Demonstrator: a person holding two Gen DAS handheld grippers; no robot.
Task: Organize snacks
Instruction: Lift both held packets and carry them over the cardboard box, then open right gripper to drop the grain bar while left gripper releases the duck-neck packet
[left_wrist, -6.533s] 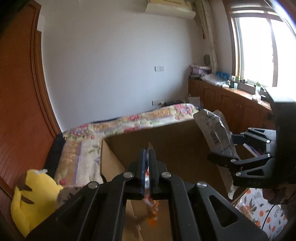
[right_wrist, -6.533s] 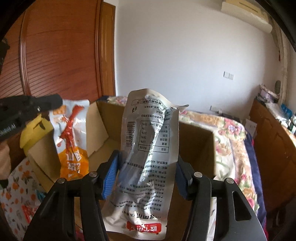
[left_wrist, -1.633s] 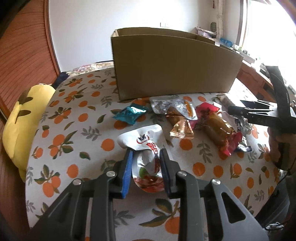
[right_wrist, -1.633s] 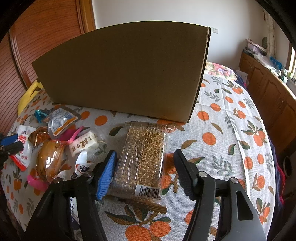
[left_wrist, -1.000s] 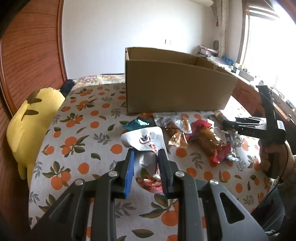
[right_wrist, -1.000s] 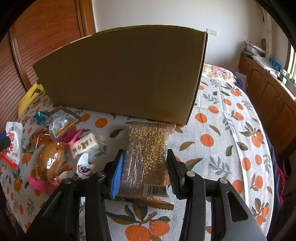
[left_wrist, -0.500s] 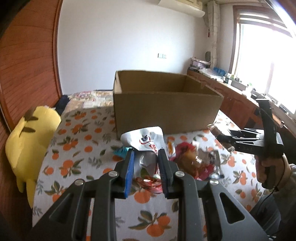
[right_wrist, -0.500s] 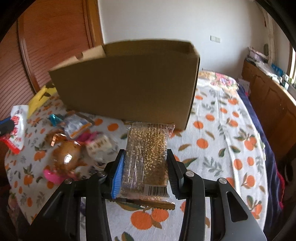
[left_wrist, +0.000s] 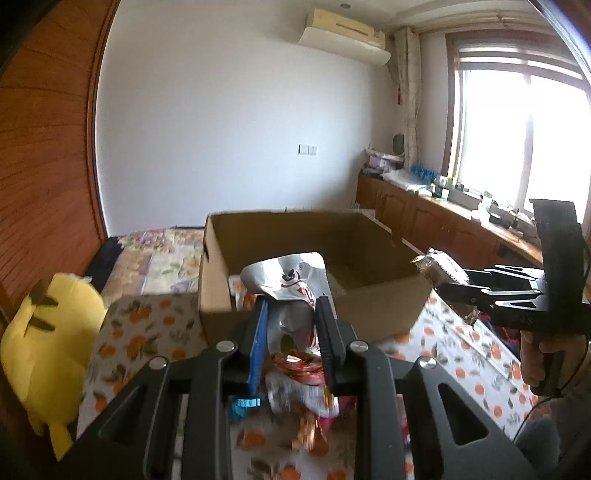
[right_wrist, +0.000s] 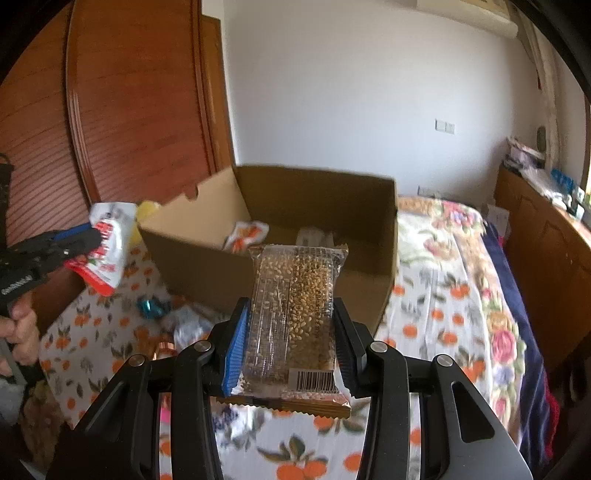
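Both grippers have risen since a second ago: then we looked at the outer wall of the cardboard box (left_wrist: 380, 291) from low over the table, and now we see over its rim to the floor inside. Our left gripper (left_wrist: 292, 325) is clenched on a white and red pouch (left_wrist: 291, 288), whose crumpled top stands up beyond the fingertips while its red lower end hangs back between the fingers (left_wrist: 327, 332). Beyond those tips lies the box, open at the top. Below and behind the fingers, blurred, a heap of loose snacks (left_wrist: 310, 421) lies on the orange-print tablecloth (left_wrist: 147, 325), with a small teal packet (left_wrist: 243, 402) among them. Off to the left of the fingers sits a yellow plush toy (left_wrist: 48, 339).

Our right gripper (right_wrist: 292, 336) grasps a clear pack of sesame bars (right_wrist: 293, 306) by its long edges, barcode end nearest us, far end reaching past the fingertips toward the near wall of the box. Inside the box, past that end, we see an orange and white packet (right_wrist: 245, 234) and a pale wrapper (right_wrist: 314, 236) on the floor. To the left of the right fingers, the left gripper shows with its pouch held in the air beside the box corner, a hand (right_wrist: 18, 332) on its handle. Behind the box lies a flowered bedspread (right_wrist: 454, 236)
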